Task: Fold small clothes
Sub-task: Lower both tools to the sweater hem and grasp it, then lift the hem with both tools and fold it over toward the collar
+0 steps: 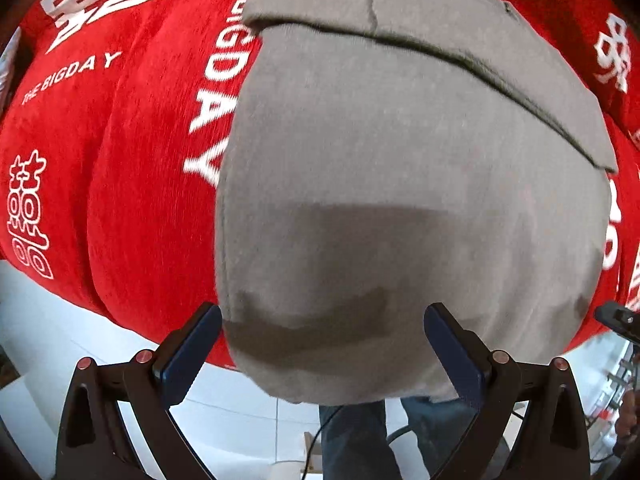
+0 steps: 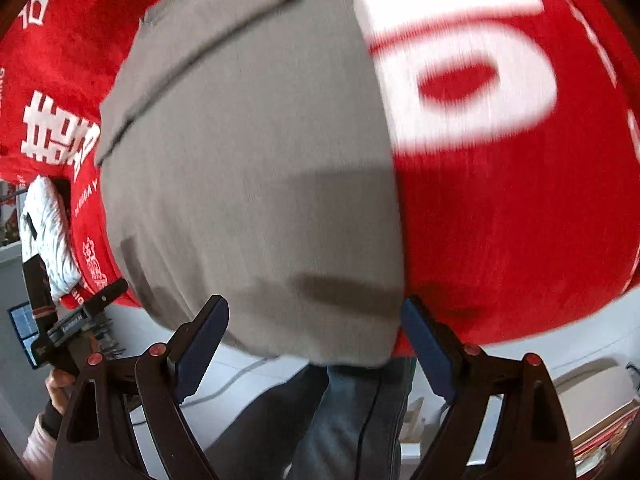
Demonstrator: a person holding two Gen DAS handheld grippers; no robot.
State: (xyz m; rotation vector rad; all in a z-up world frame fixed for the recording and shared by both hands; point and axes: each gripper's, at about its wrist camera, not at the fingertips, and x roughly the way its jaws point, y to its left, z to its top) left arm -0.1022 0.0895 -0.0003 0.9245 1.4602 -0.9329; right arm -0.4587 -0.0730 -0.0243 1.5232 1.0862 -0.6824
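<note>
Only the flat grey garment covers the red cloth; bare cloth flanks it.

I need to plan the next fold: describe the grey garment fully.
The grey garment is a plain, soft-looking knit, lying flat on a red cloth with white lettering. A folded-over layer crosses its far part, leaving a dark edge line. Its near hem hangs slightly past the cloth's edge. The left gripper and right gripper each stand open around that hem, pads not pressing on it. Both views are blurred, so finer detail is unclear.
</note>
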